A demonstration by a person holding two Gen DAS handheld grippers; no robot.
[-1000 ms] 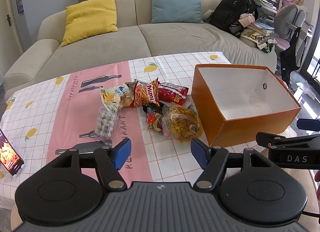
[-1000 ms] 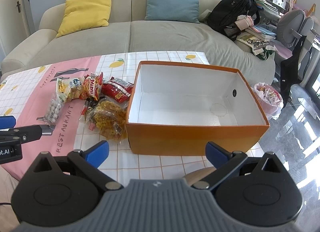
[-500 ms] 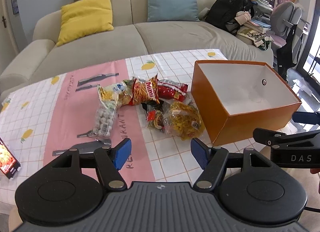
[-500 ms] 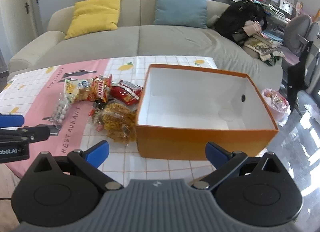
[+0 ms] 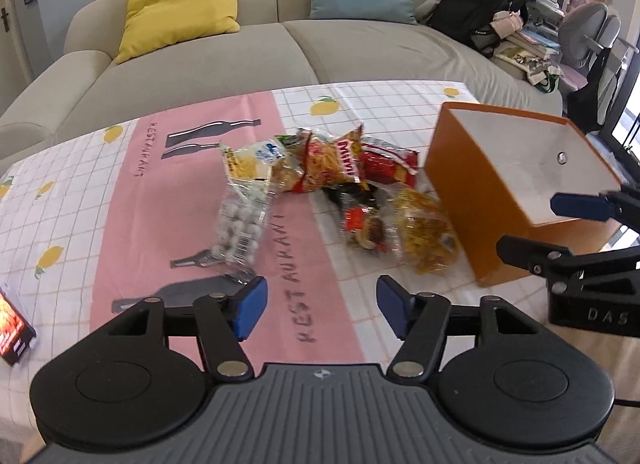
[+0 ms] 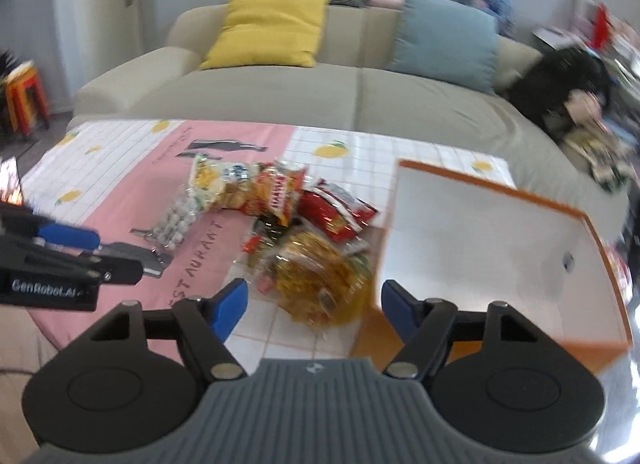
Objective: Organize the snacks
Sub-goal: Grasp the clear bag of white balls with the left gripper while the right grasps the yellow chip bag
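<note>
I held the left gripper [image 5: 318, 306] and right gripper [image 6: 312, 304] over the table's [image 5: 100, 191] near edge, jaws apart, just narrowing on nothing, facing the snack pile [image 5: 332, 191] beside the orange box [image 5: 472, 199].

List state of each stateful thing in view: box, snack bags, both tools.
Orange box: open, empty.
Snack bags: sealed, piled on table beside box.
Left tool: open, just been closing, nothing between.
Right tool: open, just been closing, nothing gripped.

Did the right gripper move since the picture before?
Yes. The right gripper swung left: the yellow snack bag now sits between its open jaws, which just narrowed, and the orange box has slid off to the right.
</note>
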